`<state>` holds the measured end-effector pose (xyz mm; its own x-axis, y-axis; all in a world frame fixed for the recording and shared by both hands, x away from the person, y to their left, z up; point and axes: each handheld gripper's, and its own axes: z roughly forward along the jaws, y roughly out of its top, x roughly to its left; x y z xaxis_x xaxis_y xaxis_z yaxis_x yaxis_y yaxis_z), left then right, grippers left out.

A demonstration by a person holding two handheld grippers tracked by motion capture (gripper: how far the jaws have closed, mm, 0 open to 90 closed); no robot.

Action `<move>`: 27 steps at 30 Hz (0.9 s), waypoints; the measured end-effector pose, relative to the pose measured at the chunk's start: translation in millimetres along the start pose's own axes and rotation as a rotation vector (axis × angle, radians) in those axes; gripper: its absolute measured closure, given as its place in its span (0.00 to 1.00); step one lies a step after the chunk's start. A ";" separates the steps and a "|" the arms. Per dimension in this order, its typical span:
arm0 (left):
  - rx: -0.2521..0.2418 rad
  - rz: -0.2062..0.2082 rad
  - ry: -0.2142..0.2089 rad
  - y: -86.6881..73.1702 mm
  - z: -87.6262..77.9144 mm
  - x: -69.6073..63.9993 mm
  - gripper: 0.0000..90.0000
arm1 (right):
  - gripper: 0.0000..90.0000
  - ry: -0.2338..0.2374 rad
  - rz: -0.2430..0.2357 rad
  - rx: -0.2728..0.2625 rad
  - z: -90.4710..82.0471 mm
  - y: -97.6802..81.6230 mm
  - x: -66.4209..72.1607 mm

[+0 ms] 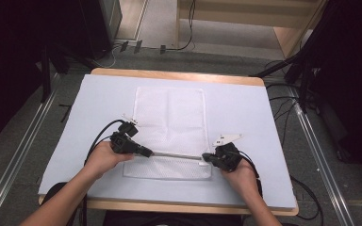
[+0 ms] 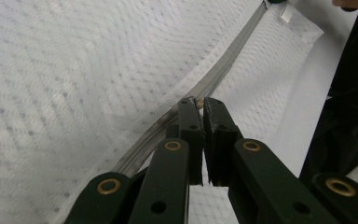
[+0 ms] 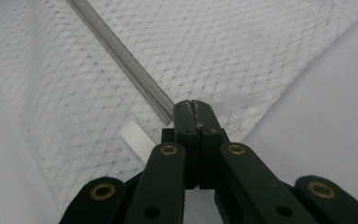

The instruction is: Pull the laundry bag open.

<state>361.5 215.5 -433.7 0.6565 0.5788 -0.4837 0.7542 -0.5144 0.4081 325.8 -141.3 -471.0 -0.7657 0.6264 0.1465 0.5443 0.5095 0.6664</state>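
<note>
A: High view first. Mesh bag [image 1: 169, 127] lies flat on the surface [image 1: 245, 108], zipper [image 1: 176, 156] runs between the two sets of jaws near its close edge. Left gripper [image 1: 147, 152] sits at the zipper's left part, right gripper [image 1: 208, 157] at its right end.

B: Jaws?

A: Both pinched tight. Left gripper view: left gripper [image 2: 199, 101] is closed on something small right at the zipper [image 2: 223, 70], looks like the zipper pull [image 2: 198, 102], though too tiny to be sure. Zipper track stretches ahead of the tips toward the far corner.

B: Right one?

A: Right gripper view: right gripper [image 3: 194, 103] clamped on the bag's edge at the zipper [image 3: 121, 56] end, a white tag [image 3: 137, 138] just beside the tips, on their left. Anchoring, I'd say.

B: Progress?

A: My guess, early. Slider sits near the left end, most of the zipper's length lies between it and the right jaws. Can't tell whether it's opening or closing.
</note>
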 end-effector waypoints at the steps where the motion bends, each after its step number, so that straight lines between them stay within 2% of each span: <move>1: -0.002 -0.001 0.008 -0.5 -0.8 0.1 0.98 | 1.00 0.001 0.000 0.000 0.0 0.1 -0.1; 2: 0.007 0.001 0.006 -1.1 -1.4 0.6 0.98 | 1.00 0.002 0.000 0.001 0.0 0.1 -0.1; 3: 0.006 0.004 0.023 -1.8 -2.0 1.1 0.98 | 1.00 0.004 0.005 0.004 -0.2 0.3 0.0; 7: 0.013 -0.010 0.014 -4.8 -5.0 4.1 0.98 | 1.00 0.009 0.005 0.004 0.0 0.5 -0.5; 13: -0.013 -0.048 0.027 -12.4 -15.5 11.1 0.98 | 1.00 0.015 0.004 0.008 0.3 1.3 -1.8; 15: -0.006 -0.048 0.048 -14.6 -16.5 12.0 0.98 | 1.00 0.015 0.007 0.007 0.2 1.0 -1.7; 19: -0.014 -0.060 0.044 -17.6 -19.2 13.1 0.98 | 1.00 0.018 0.004 0.006 0.3 0.9 -2.0; 21: -0.021 -0.069 0.061 -19.6 -22.0 14.7 0.98 | 1.00 0.022 0.008 0.006 0.3 1.0 -2.7; 27: -0.051 -0.120 0.060 -29.9 -33.4 21.5 0.98 | 1.00 0.026 0.000 0.014 0.5 2.3 -3.5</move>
<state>353.5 264.4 -430.5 0.5602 0.6714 -0.4851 0.8258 -0.4072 0.3901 329.9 -142.0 -470.3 -0.7744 0.6106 0.1657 0.5487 0.5178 0.6564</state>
